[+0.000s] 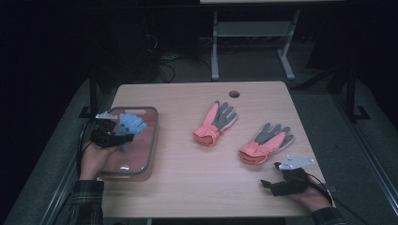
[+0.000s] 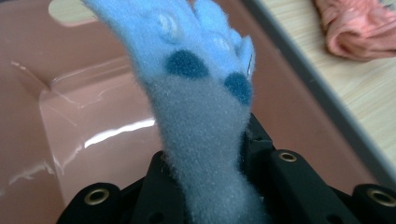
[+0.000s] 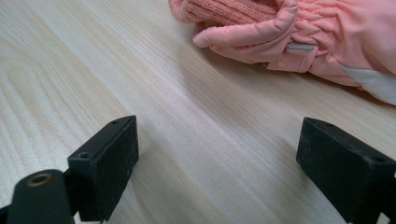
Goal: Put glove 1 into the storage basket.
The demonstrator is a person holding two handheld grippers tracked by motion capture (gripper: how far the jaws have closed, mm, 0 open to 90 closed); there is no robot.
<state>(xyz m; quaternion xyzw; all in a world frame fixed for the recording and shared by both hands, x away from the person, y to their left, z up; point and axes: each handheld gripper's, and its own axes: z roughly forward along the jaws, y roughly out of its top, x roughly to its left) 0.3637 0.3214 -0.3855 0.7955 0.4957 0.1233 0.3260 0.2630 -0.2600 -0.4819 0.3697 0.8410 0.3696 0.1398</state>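
Three gloves in play. One is a small blue fleece glove (image 2: 196,93), fuzzy, pale blue at the fingers, greyer toward the cuff, with two dark blue round patches on it. Left gripper (image 1: 109,133) is clamped on its cuff end; in the left gripper view the fleece rises from between the closed black jaws. Glove held above the pink bin (image 1: 145,140), a translucent tub with a grey rim, directly beneath and ahead of that gripper. Glove's long axis runs away from the jaws, fingers pointing up and forward, cuff down in the grip.

Two pink-and-grey gloves lie flat on the table. Nearer pink glove (image 1: 265,143) sits just ahead of the right gripper (image 1: 277,185), knit cuff toward it, grey fingers pointing away toward the far right. Farther pink glove (image 1: 215,124) lies between the two grippers' lines, well ahead of both, same heading.

Right gripper rests low at the table's near edge, jaws spread wide, nothing between them, bare wood beneath; glove cuff near but apart.

Surface: light wood-grain table (image 1: 187,178), round cable hole (image 1: 234,93) near far edge. Room dark; grey floor, metal desk legs (image 1: 215,51) and loose cables beyond.
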